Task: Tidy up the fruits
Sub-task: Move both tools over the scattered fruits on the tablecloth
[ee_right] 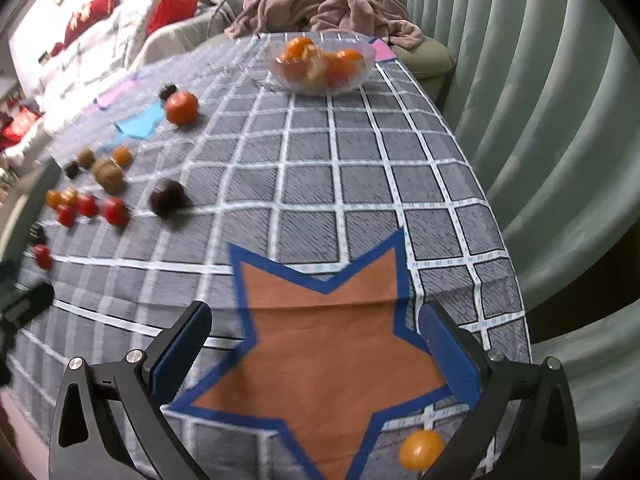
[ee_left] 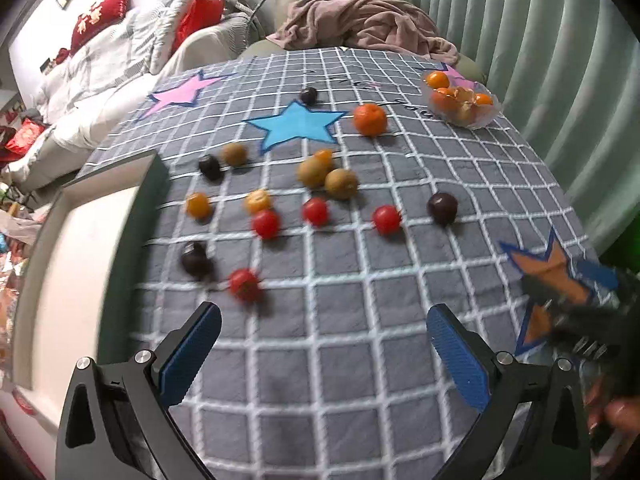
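With both grippers spread and empty, you're between picks: right gripper takes the small orange fruit at five o'clock, bowl at twelve; left gripper idle.

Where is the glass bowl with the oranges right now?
The glass bowl sits at the far end of the checked tablecloth, near its right edge by the curtain, just in front of the pink blanket. In the left wrist view it appears upper right.

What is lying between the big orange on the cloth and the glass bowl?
Nothing. In both wrist views, only bare checked cloth separates the orange from the bowl.
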`<move>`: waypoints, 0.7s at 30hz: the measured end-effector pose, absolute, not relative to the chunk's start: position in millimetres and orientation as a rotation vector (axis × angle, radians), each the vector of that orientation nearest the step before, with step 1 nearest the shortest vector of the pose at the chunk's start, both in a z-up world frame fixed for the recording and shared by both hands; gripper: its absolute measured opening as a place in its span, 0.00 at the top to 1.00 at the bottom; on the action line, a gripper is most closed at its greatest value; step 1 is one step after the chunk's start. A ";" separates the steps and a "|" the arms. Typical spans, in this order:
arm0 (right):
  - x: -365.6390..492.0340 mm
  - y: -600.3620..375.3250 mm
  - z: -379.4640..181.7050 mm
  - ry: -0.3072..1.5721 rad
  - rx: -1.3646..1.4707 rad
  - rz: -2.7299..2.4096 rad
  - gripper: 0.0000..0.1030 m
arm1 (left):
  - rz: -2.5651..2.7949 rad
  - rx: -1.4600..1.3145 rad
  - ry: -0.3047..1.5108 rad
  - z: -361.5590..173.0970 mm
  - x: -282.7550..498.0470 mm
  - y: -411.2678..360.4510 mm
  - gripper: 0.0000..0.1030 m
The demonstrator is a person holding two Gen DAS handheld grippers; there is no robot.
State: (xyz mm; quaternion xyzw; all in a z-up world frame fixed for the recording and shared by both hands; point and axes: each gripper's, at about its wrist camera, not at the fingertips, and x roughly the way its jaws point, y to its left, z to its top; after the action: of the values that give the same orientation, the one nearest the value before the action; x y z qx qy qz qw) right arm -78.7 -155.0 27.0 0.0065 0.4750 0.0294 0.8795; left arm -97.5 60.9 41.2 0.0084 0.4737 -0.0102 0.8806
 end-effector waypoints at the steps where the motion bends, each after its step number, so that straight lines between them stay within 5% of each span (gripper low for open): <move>1: -80.5 -152.4 31.2 0.991 0.018 0.077 0.00 | -0.019 0.021 0.989 40.7 -102.8 65.2 0.00; 21: -147.9 -99.3 52.4 1.033 0.002 0.203 0.00 | 0.022 -0.021 1.084 31.6 -162.8 91.8 0.00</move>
State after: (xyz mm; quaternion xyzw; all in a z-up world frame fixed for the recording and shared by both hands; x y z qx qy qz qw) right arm -147.9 -99.3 52.4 0.0008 0.4930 0.0967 0.8646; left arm -162.8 91.8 31.6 -0.0099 0.5159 0.0106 0.8565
